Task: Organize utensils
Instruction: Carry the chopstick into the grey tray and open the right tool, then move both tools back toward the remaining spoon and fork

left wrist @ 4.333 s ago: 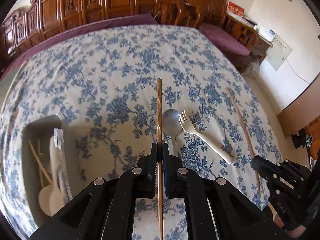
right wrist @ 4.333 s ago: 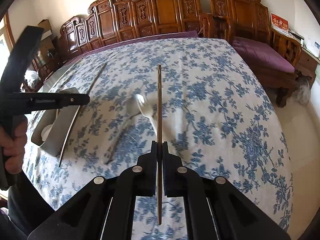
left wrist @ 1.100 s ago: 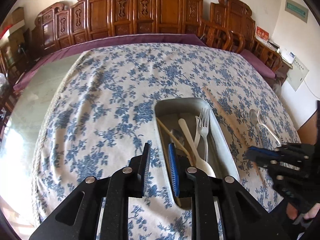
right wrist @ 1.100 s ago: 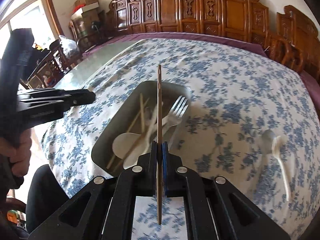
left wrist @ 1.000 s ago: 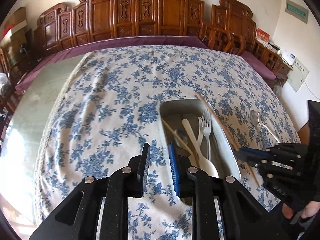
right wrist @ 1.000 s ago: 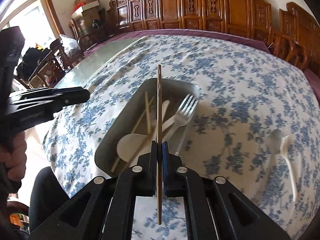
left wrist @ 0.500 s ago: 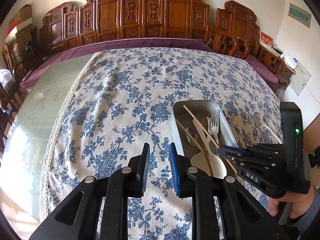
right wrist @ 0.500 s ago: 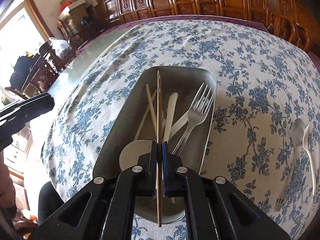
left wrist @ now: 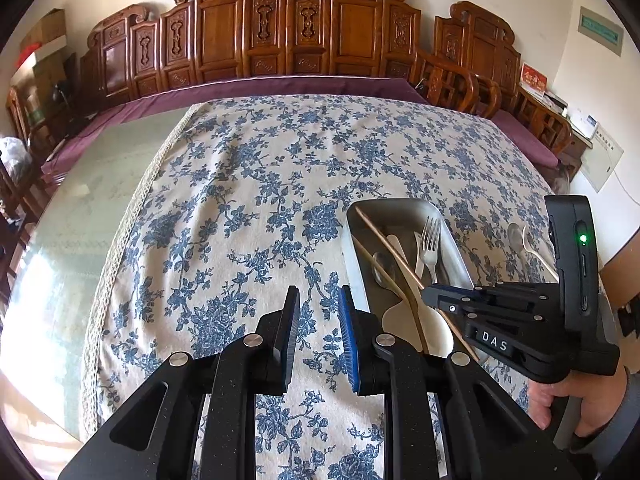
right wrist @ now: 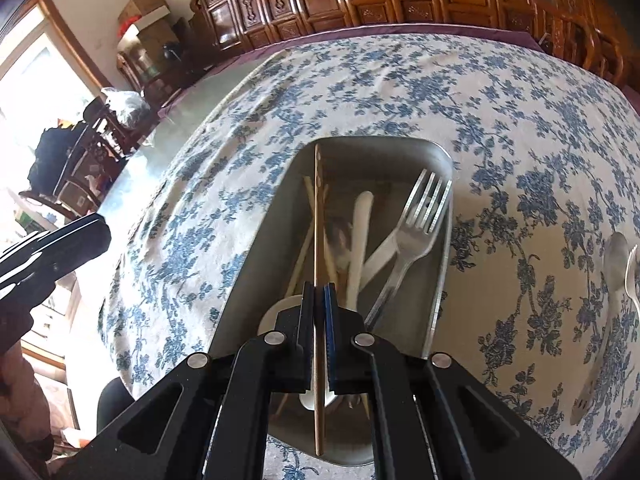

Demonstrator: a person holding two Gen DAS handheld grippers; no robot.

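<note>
A grey metal tray [right wrist: 436, 152] lies on the blue-flowered tablecloth and holds a metal fork [right wrist: 416, 236], a white spoon [right wrist: 360, 236] and a chopstick [right wrist: 300, 256]. My right gripper [right wrist: 319, 294] is shut on a wooden chopstick [right wrist: 319, 216] and holds it low over the tray's left side, tip near the far wall. In the left wrist view the tray [left wrist: 400, 205] is at right, with the right gripper [left wrist: 430, 294] and its chopstick [left wrist: 390, 247] over it. My left gripper [left wrist: 318, 300] is open and empty above the cloth, left of the tray.
A metal spoon [right wrist: 614, 256] and a pale fork [right wrist: 633, 276] lie on the cloth right of the tray; both show in the left wrist view [left wrist: 516, 236]. Carved wooden chairs [left wrist: 304, 32] line the far side. Bare glass tabletop [left wrist: 80, 208] lies left of the cloth.
My right gripper has carried the chopstick from the open cloth to the tray and lowered it inside. My left gripper let go of its chopstick earlier and has drawn back to the left.
</note>
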